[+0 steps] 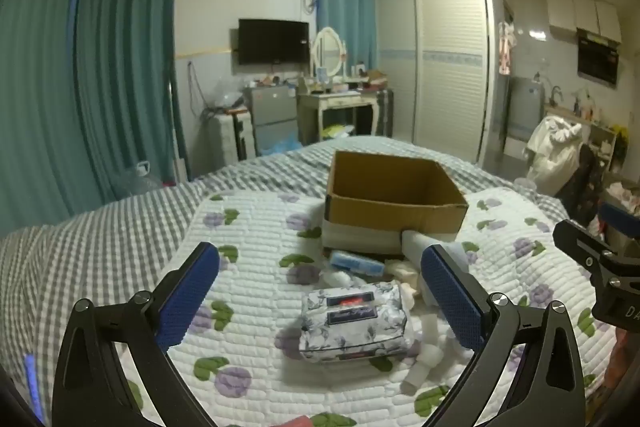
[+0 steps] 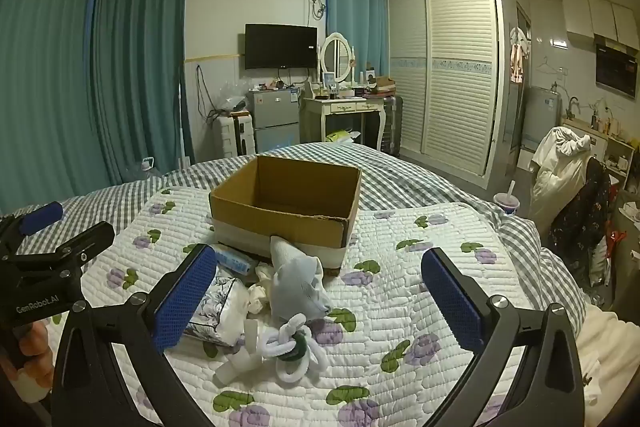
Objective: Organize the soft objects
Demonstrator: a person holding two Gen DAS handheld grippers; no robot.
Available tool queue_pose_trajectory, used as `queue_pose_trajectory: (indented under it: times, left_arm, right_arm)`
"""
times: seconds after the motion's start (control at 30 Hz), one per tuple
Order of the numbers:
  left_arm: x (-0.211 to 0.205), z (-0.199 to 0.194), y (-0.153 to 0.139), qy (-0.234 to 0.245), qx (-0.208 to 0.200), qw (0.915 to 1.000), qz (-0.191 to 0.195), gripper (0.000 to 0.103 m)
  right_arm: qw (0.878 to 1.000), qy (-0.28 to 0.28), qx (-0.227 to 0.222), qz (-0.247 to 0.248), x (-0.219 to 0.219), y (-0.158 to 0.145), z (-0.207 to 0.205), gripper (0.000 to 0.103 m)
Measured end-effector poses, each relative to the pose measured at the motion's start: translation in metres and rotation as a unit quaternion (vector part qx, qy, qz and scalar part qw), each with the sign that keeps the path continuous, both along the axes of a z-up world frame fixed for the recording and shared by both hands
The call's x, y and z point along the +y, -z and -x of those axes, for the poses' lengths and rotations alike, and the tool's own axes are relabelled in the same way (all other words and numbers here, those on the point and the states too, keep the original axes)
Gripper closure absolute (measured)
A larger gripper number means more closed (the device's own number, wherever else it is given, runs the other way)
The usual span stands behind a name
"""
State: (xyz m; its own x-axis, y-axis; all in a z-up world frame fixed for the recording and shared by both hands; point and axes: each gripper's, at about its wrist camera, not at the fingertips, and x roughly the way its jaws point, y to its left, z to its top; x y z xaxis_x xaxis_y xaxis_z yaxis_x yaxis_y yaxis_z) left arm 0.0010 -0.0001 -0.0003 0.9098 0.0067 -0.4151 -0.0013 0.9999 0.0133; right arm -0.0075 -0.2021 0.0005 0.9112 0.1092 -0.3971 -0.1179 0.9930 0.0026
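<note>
On the bed, atop a white quilt (image 2: 400,267) stitched in ridges and printed with purple flowers, a small heap of soft things lies just in front of an open cardboard box (image 2: 288,203). Both tools hover above the heap, each spread wide with nothing between its blue, dimpled pads. The left tool (image 1: 320,291) frames a plump floral tissue pack (image 1: 354,323), glossy and pillow-shaped. The right tool (image 2: 316,295) sits over a pale blue sock (image 2: 296,287), limp and crumpled, and a tangle of white fuzzy loops (image 2: 292,347) around something dark green.

As far as I can see into it, the box holds nothing yet, so I'd judge the sorting is at its very start: the picking-up stage, with no item gripped. The next move seems to call for lowering one tool onto a chosen piece and closing on it, then carrying it over the box's near wall.

A blue wrapped pack (image 1: 356,263) lies against the box's base, beside some cream cloth (image 1: 402,269). Everything here should squash readily under a pinch; the slick tissue wrapper may slide.
</note>
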Motion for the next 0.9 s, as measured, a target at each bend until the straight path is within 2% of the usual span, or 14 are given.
queue_pose_trajectory:
  times: [0.9]
  left_arm:
    - [-0.0022, 0.0006, -0.0016, 0.001, -0.001, 1.0, 0.008, 0.0]
  right_arm:
    - [1.0, -0.001, 0.002, 0.002, -0.0012, 0.0056, 0.0001, 0.0]
